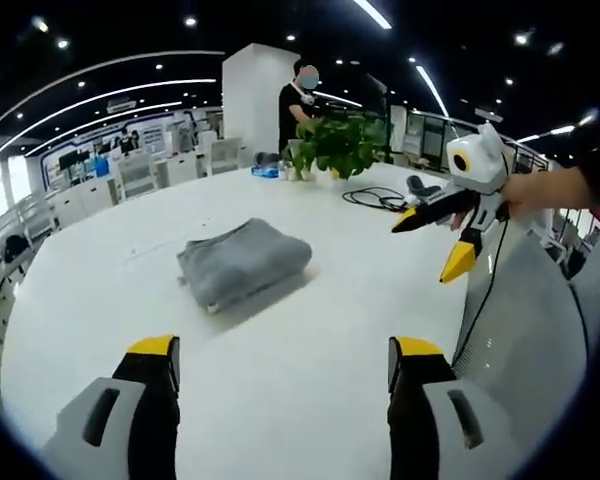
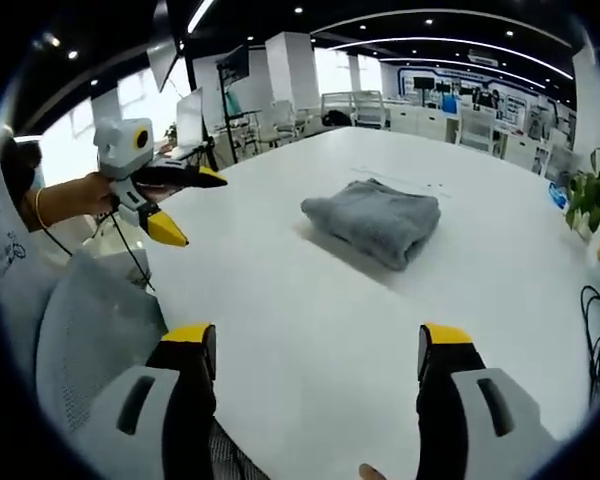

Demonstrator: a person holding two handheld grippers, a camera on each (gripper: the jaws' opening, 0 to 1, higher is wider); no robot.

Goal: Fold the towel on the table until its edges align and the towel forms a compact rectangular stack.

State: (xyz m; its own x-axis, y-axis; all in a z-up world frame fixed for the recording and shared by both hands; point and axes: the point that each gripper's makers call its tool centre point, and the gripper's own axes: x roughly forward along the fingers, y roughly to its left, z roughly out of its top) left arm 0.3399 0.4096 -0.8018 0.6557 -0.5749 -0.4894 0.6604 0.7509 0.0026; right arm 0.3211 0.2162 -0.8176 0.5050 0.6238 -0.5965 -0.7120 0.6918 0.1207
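- Yellow-tipped jaws of left gripper [image 1: 283, 362] rise at 6 o'clock in left gripper view, spread wide, nothing between them, only bare bench [image 1: 310, 330] beyond.
- Same w/ right gripper [image 2: 319, 349] in right gripper view: jaws at 6 o'clock, released, well apart, nothing held.
- Towel [image 1: 242, 262]: grey, folded into thick compact stack, roughly rectangular, lying flat on white bench, approx centre of left gripper view, just past 12 o'clock from own jaws. In right gripper view towel sits at abt 1 o'clock from centre, well apart from both grippers; rounded fold faces camera.
- Right gripper also seen in left gripper view at 2–3 o'clock, held in a hand [image 1: 525, 195], up off bench, jaws splayed open, black cable hanging from it. Not touching towel.
- Left gripper seen in right gripper view at 9–10 o'clock, held by a hand w/ a thin bracelet at wrist, jaws parted, in air beside bench edge.
- Potted plant [image 1: 337, 145] on far side of bench, 12–1 o'clock past towel in left gripper view; coiled black cable [image 1: 375, 198] just right of it.
- Person [image 1: 298, 105] in dark top stands behind plant.
- Grey mesh chair back [image 2: 95, 320] at 8 o'clock in right gripper view, beside bench.
- Open office w/ desks, white chairs, ceiling strip lights beyond.
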